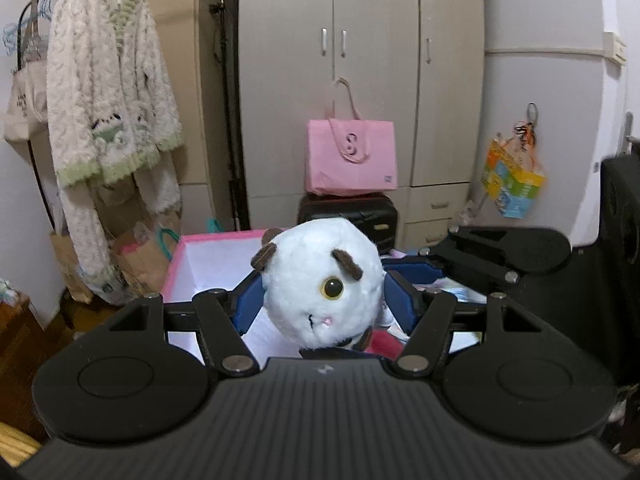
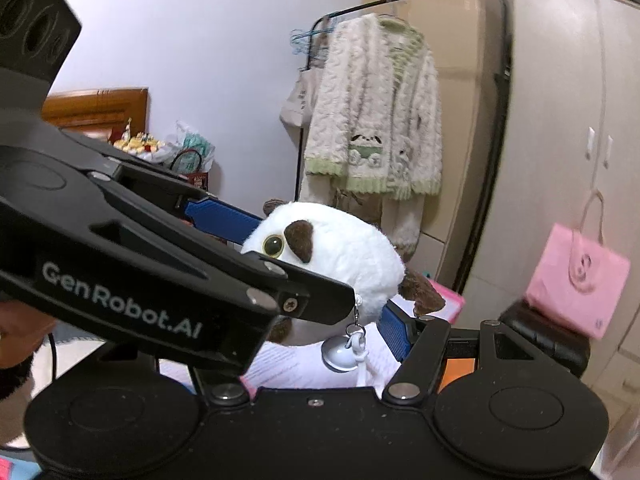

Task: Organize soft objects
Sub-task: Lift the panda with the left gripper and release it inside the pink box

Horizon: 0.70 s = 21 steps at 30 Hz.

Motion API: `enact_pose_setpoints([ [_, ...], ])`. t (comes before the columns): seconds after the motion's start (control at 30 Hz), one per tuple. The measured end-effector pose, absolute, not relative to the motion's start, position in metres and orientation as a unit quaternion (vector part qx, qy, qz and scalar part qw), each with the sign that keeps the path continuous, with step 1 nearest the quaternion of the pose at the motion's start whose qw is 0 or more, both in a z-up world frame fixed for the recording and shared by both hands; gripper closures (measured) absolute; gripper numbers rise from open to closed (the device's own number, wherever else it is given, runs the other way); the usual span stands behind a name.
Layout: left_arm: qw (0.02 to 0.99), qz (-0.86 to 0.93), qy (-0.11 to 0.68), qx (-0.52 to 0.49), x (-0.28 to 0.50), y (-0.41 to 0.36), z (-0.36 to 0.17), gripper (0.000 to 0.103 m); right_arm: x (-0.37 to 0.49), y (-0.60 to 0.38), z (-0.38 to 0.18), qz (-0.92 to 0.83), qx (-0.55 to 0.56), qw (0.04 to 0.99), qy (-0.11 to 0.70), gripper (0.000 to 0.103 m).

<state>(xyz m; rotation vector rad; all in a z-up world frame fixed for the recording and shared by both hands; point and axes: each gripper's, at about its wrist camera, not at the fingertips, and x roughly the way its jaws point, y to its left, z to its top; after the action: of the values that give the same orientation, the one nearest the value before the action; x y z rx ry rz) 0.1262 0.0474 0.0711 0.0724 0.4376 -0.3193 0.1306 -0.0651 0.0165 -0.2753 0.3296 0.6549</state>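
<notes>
plush toy (image 1: 320, 280) tilted, face (one eye) sideways

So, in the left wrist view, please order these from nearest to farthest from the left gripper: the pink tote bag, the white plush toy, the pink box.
1. White plush toy: between the fingers of the left gripper, centre.
2. Pink box: just behind and below the toy, open, centre-left.
3. Pink tote bag: far back, on a dark suitcase before the wardrobe.
</notes>
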Motion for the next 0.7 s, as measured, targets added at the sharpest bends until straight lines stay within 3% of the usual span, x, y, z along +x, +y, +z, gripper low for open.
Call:
enact_pose_setpoints([
  [0.2, 0.958, -0.143, 0.246, 0.010, 0.175, 0.077, 0.054, 0.040, 0.177, -0.028, 0.009, 0.321, -0.201, 0.911, 0.166, 0.032],
  [0.7, 0.907, -0.166, 0.383, -0.054, 0.270, 0.113, -0.014, 0.040, 0.264, 0.014, -0.046, 0.341, -0.246, 0.857, 0.296, 0.033],
])
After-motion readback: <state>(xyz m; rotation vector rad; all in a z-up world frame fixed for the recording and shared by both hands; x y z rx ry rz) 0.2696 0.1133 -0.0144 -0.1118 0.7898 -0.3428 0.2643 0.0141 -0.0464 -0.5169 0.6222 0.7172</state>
